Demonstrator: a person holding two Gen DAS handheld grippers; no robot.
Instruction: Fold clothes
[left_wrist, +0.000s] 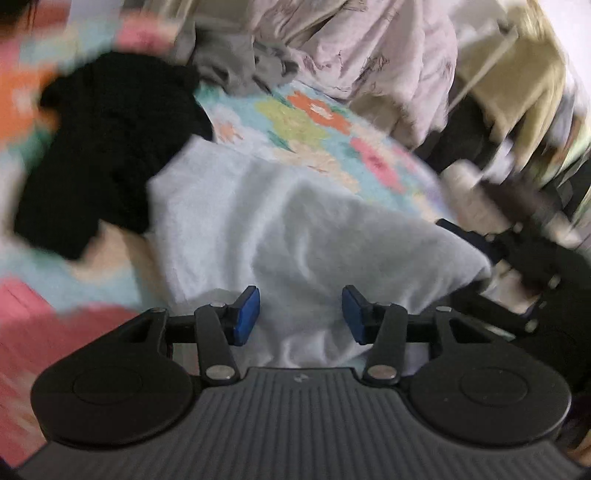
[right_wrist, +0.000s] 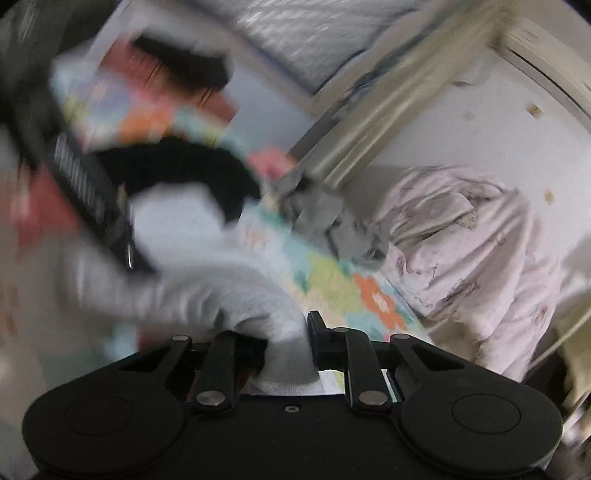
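A white garment (left_wrist: 280, 229) lies spread over a floral blanket (left_wrist: 314, 122). My left gripper (left_wrist: 301, 314) hovers at its near edge, blue pads (left_wrist: 247, 317) apart with their faces bare, open over the cloth. At the right, my right gripper (left_wrist: 495, 254) holds the garment's corner. In the right wrist view that gripper (right_wrist: 286, 336) is shut on a bunched fold of the white garment (right_wrist: 207, 288), which stretches left toward the blurred left gripper (right_wrist: 92, 206).
A black garment (left_wrist: 103, 147) lies left of the white one. A crumpled grey garment (left_wrist: 236, 62) and a pale pink printed bundle (left_wrist: 369, 55) sit at the back. A wooden frame (right_wrist: 388, 122) runs behind the blanket. Both views are motion-blurred.
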